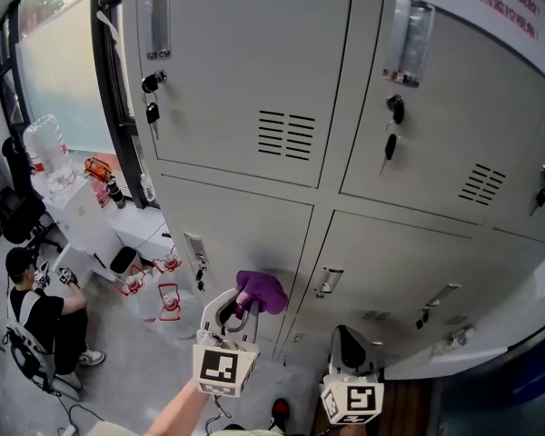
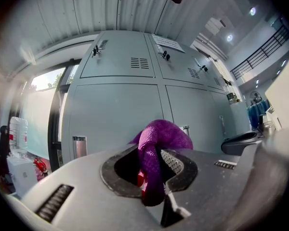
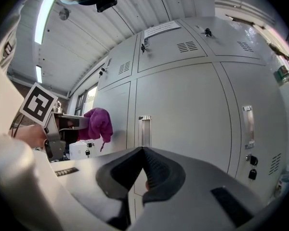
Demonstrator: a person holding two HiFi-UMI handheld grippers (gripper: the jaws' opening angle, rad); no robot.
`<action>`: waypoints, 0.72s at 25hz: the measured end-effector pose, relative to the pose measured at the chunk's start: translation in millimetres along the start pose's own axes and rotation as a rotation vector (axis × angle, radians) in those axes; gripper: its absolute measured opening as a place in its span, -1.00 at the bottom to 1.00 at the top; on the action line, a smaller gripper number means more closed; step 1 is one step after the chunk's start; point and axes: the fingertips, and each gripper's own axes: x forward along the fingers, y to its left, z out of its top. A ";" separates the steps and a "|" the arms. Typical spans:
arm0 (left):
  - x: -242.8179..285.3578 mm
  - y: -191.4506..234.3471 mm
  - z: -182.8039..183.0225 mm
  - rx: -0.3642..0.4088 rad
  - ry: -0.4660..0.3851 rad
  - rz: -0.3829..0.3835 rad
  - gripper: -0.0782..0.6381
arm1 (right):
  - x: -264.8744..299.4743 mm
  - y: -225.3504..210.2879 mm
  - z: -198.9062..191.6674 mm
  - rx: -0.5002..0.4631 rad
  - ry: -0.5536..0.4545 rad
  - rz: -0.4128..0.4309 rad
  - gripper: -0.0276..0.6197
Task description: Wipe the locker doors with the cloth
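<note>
The grey locker doors (image 1: 254,71) fill the head view in two rows. My left gripper (image 1: 240,309) is shut on a purple cloth (image 1: 262,291), which bulges out past the jaws close to the lower left locker door (image 1: 241,234). In the left gripper view the purple cloth (image 2: 156,146) is pinched between the pads in front of a lower door (image 2: 111,114). My right gripper (image 1: 345,341) is lower and to the right, shut with nothing in it, pointing at a lower door (image 3: 183,109) with a handle (image 3: 144,130). The right gripper view also shows the cloth (image 3: 97,124).
Keys hang from the locks (image 1: 152,112) on the upper doors. A notice (image 1: 500,7) is stuck at the top right. At the left are a water bottle (image 1: 47,143), white cabinets (image 1: 82,212) and a seated person (image 1: 36,307). A wooden floor strip (image 1: 409,407) lies below.
</note>
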 end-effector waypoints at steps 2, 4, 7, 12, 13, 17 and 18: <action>2.7 -5.4 -6.1 -0.003 0.005 -0.014 -0.57 | -1.7 -1.6 -5.0 0.004 0.002 -0.006 -0.87; 4.9 -9.8 -13.6 -0.007 0.019 -0.024 -0.57 | -3.7 -3.6 -9.2 0.010 0.017 -0.017 -0.87; 8.2 -14.6 -25.4 -0.017 0.042 -0.033 -0.57 | -5.4 -6.6 -17.2 0.016 0.034 -0.023 -0.87; 14.8 -22.2 -44.1 -0.031 0.083 -0.051 -0.57 | -3.7 -11.6 -28.6 0.017 0.069 -0.032 -0.87; 16.6 -24.1 -49.0 -0.033 0.092 -0.055 -0.57 | -2.6 -12.5 -32.5 0.017 0.075 -0.030 -0.87; 23.6 -32.1 -69.6 -0.042 0.133 -0.070 -0.57 | -0.2 -16.9 -42.1 0.027 0.110 -0.039 -0.87; 25.9 -33.6 -73.8 -0.044 0.143 -0.073 -0.57 | 0.5 -18.3 -44.7 0.027 0.114 -0.039 -0.87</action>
